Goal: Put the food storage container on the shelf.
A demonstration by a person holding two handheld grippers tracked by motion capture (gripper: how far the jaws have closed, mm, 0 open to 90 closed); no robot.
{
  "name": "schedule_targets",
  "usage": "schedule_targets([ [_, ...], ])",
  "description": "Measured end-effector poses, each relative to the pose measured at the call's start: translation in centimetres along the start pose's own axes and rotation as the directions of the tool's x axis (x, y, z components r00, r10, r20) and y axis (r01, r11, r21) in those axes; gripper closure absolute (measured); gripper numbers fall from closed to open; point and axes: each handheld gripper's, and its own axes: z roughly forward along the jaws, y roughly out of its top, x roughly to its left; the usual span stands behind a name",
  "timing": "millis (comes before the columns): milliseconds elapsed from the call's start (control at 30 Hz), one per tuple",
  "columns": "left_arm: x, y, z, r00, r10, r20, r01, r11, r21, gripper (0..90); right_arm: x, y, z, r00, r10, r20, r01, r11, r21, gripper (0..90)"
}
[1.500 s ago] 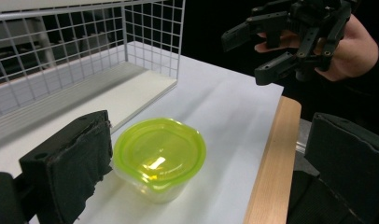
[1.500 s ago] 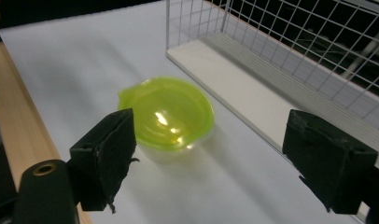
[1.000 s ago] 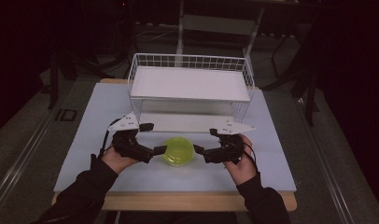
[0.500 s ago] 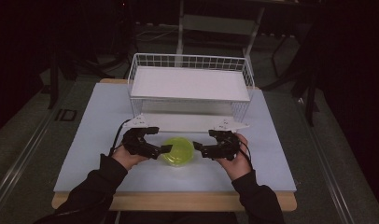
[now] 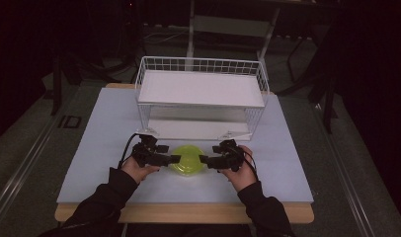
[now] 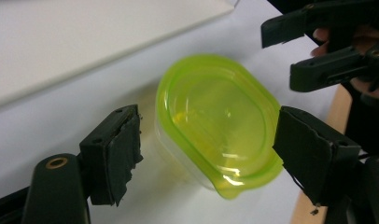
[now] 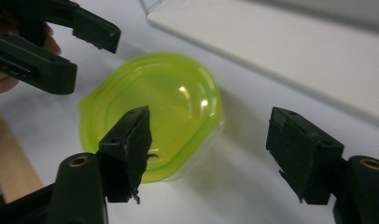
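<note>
A pale counter (image 5: 100, 148) with a wooden front edge stands in a dark room, a white wire rack (image 5: 201, 98) at its back. The lidded green container (image 5: 187, 159) sits near the front, just before the rack. The left gripper (image 5: 175, 159) and right gripper (image 5: 203, 159) flank it; their fingers have just been closing yet stand apart, not touching it. Bare counter lies wide at both sides.
</note>
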Motion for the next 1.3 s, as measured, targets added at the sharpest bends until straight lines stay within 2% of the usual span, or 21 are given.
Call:
schedule_targets([
  [33, 0.1, -0.2, 0.1, 1.0, -0.004, -0.002, 0.004, 0.9999, 0.012, 29.2, 0.0, -0.1, 0.2, 1.0, 0.001, -0.001, -0.001, 1.0, 0.006, 33.8],
  [133, 0.4, -0.7, 0.4, 0.9996, -0.029, -0.002, 0.029, 0.9993, 0.026, 32.4, -0.1, -0.4, 0.6, 0.9995, 0.025, -0.018, -0.025, 0.999, 0.023, 38.2],
  [267, 0.8, -1.2, 0.8, 0.9979, -0.065, -0.005, 0.065, 0.9972, 0.037, 36.9, -0.4, -0.5, 0.9, 0.9952, 0.08, -0.056, -0.078, 0.996, 0.042, 44.6],
  [333, 1.0, -1.4, 0.9, 0.9955, -0.094, 0.011, 0.094, 0.9946, 0.045, 41.1, -0.6, -0.5, 1.0, 0.9916, 0.117, -0.056, -0.114, 0.992, 0.052, 50.8],
  [400, 1.1, -1.5, 0.9, 0.9919, -0.122, 0.033, 0.121, 0.9915, 0.049, 46.3, -0.8, -0.5, 1.1, 0.9825, 0.171, -0.073, -0.166, 0.984, 0.069, 53.7],
  [433, 1.2, -1.5, 0.9, 0.9905, -0.132, 0.039, 0.13, 0.9904, 0.047, 48.1, -0.8, -0.5, 1.1, 0.9809, 0.18, -0.074, -0.174, 0.982, 0.078, 57.7],
  [500, 1.3, -1.5, 0.9, 0.9839, -0.162, 0.076, 0.158, 0.986, 0.054, 53.3, -0.9, -0.6, 1.3, 0.9758, 0.202, -0.084, -0.194, 0.977, 0.094, 59.9],
  [600, 1.2, -1.5, 1.0, 0.9799, -0.172, 0.101, 0.165, 0.9835, 0.075, 63.2, -0.9, -0.7, 1.4, 0.9672, 0.23, -0.108, -0.218, 0.97, 0.108, 66.3],
  [667, 1.0, -1.5, 0.9, 0.9803, -0.169, 0.102, 0.163, 0.9841, 0.071, 69.6, -0.8, -0.7, 1.4, 0.9648, 0.239, -0.109, -0.228, 0.968, 0.106, 69.3],
  [800, 0.5, -1.5, 0.6, 0.9775, -0.186, 0.1, 0.179, 0.9814, 0.068, 74.9, -0.6, -0.7, 1.1, 0.9603, 0.255, -0.114, -0.246, 0.965, 0.089, 74.8],
  [867, 0.1, -1.6, 0.5, 0.982, -0.172, 0.079, 0.167, 0.9842, 0.058, 78.9, -0.6, -0.7, 0.8, 0.958, 0.265, -0.11, -0.259, 0.963, 0.07, 78.1],
  [900, 0.0, -1.7, 0.4, 0.9825, -0.17, 0.076, 0.166, 0.9846, 0.053, 81.6, -0.5, -0.7, 0.6, 0.9591, 0.263, -0.105, -0.257, 0.964, 0.066, 79.5],
  [933, -0.1, -1.7, 0.4, 0.9807, -0.179, 0.079, 0.175, 0.9831, 0.055, 81.6, -0.3, -0.6, 0.4, 0.9681, 0.233, -0.091, -0.229, 0.972, 0.059, 79.7],
  [1100, -0.8, -1.4, 0.0, 0.984, -0.162, 0.073, 0.16, 0.9867, 0.027, 82.3, -0.1, -0.4, -0.2, 0.9757, 0.205, -0.076, -0.202, 0.978, 0.042, 79.8],
  [1133, -0.9, -1.3, -0.3, 0.9829, -0.167, 0.079, 0.165, 0.986, 0.022, 82.4, 0.0, -0.3, -0.4, 0.9768, 0.2, -0.077, -0.198, 0.98, 0.035, 79.8],
  [1300, -1.9, -0.5, -1.2, 0.9856, -0.15, 0.079, 0.152, 0.9884, -0.014, 82.4, 0.6, 0.6, -1.7, 0.9834, 0.167, -0.072, -0.168, 0.986, -0.011, 79.8],
])
